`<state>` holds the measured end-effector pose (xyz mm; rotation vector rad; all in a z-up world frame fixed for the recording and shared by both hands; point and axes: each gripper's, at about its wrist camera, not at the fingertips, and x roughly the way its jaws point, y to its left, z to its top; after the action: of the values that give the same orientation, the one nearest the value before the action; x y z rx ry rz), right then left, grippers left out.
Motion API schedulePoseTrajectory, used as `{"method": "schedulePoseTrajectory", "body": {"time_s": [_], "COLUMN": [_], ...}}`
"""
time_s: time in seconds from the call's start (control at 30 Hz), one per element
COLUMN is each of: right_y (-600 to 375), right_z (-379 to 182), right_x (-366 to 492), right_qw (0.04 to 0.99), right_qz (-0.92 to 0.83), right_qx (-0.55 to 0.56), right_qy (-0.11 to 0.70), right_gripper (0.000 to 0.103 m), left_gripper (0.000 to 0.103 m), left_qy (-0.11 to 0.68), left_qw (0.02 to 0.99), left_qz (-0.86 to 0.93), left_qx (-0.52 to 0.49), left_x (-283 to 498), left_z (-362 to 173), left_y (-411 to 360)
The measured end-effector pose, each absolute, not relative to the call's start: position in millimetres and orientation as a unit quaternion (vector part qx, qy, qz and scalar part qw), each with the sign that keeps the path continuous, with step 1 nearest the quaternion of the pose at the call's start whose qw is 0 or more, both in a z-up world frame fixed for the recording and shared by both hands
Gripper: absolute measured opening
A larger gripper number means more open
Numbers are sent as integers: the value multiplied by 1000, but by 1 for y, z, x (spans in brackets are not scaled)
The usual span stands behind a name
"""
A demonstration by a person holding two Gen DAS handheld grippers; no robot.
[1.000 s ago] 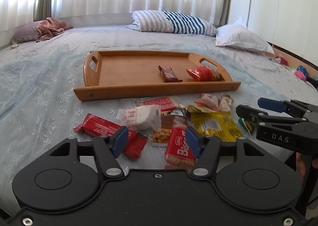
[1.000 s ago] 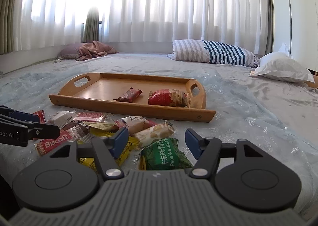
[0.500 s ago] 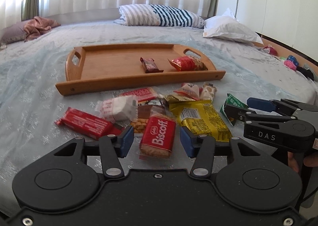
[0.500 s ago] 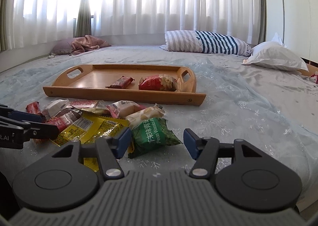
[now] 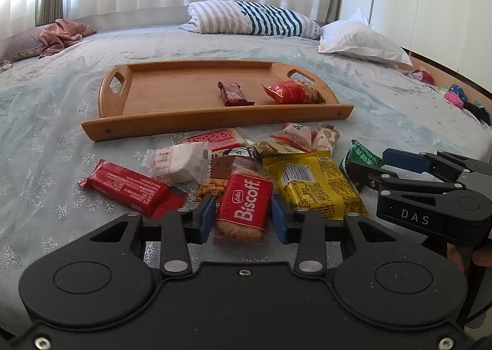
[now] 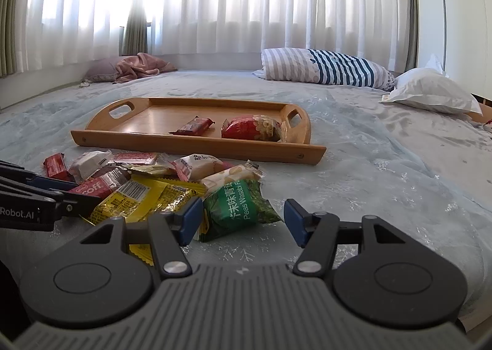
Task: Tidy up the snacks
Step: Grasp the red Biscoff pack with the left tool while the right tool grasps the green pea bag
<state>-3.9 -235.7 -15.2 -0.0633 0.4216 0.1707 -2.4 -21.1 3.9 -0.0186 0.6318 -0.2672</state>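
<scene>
Left wrist view looks down on the left gripper [image 5: 241,216], whose blue pads [image 5: 205,217] flank a red Biscoff packet [image 5: 244,207] lying on the pale blue bedspread [image 5: 46,141]. Its jaws have just been closing, and the pads now sit right against the packet's sides, though a true squeeze cannot be confirmed. Around the packet lies a loose heap of snacks: a long red wafer bar [image 5: 126,187] to the left, a white wrapped cake [image 5: 175,161] behind it, and a yellow packet [image 5: 313,185] to the right.

Beyond the heap, a wooden tray [image 5: 172,125] holds a dark brown bar [image 5: 233,94] and a red nut bag [image 5: 292,92] (both toward its right end).

Right wrist view shows the right gripper [image 6: 243,220] with jaws apart, straddling a green wasabi-pea packet [image 6: 238,208]; the left pad is just beside it, the right pad clear of it. A striped pillow [image 6: 323,68] rests at the far edge.
</scene>
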Motion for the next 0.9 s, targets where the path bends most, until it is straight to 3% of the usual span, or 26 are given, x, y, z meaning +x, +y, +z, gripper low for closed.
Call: {"method": "schedulePoseTrajectory", "body": {"time_s": [0.43, 0.5, 0.9], "right_y": [-231, -231, -225], "right_z": [-17, -16, -15], "right_x": [-1, -1, 9], "right_qw": [971, 971, 967], "right_qz": [98, 97, 97], "right_qx": [-39, -37, -43], "right_qy": [215, 214, 230], "right_gripper": [67, 75, 79], "left_gripper": [32, 32, 32], "left_qy": [304, 302, 293], "left_qw": [945, 945, 949], "left_qz": [-122, -121, -113], "left_qx": [-16, -17, -25], "left_x": [-3, -3, -5], "left_z": [10, 11, 19], "left_y": [-19, -18, -15]}}
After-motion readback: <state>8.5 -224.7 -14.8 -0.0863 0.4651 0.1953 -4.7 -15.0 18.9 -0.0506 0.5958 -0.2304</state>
